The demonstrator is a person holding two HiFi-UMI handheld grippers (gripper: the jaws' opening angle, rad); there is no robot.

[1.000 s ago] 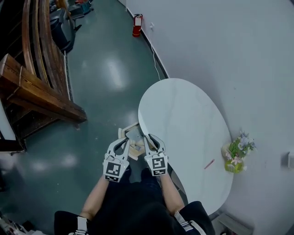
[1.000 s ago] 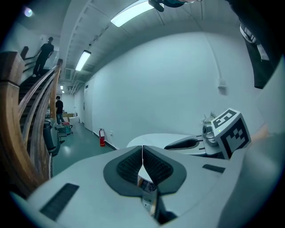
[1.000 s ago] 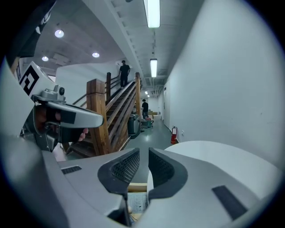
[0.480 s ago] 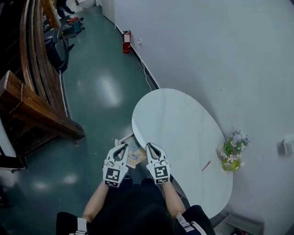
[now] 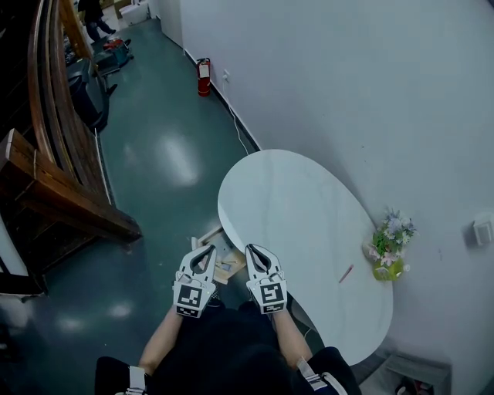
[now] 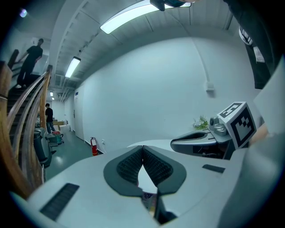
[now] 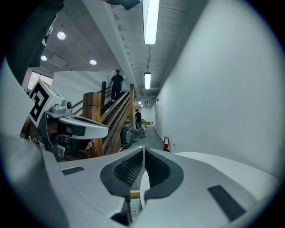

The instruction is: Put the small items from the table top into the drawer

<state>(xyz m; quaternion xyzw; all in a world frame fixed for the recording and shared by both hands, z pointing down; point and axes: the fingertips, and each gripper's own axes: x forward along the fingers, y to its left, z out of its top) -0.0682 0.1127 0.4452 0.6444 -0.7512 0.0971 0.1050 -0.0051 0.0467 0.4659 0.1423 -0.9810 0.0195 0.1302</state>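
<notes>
The white oval table [image 5: 301, 216] carries a thin pink pen [image 5: 346, 273] near its right edge. Below the table's left rim an open wooden drawer [image 5: 207, 236] holds flat items. My left gripper [image 5: 205, 251] hovers above the drawer with its jaws shut and empty; in the left gripper view its tips [image 6: 142, 148] meet. Beside it, at the table's near edge, my right gripper [image 5: 255, 250] has just been closing. Its jaws meet in the right gripper view [image 7: 143, 151] with nothing between them.
A small pot of flowers [image 5: 390, 248] stands on the table against the white wall. A wooden staircase [image 5: 54, 185] rises at the left. A red fire extinguisher [image 5: 204, 77] stands by the wall, and a person [image 5: 91, 15] is far down the hall.
Both grippers have lifted up and back from the drawer towards my body. The right gripper's jaws have closed. The head view now takes in more of the hall.
</notes>
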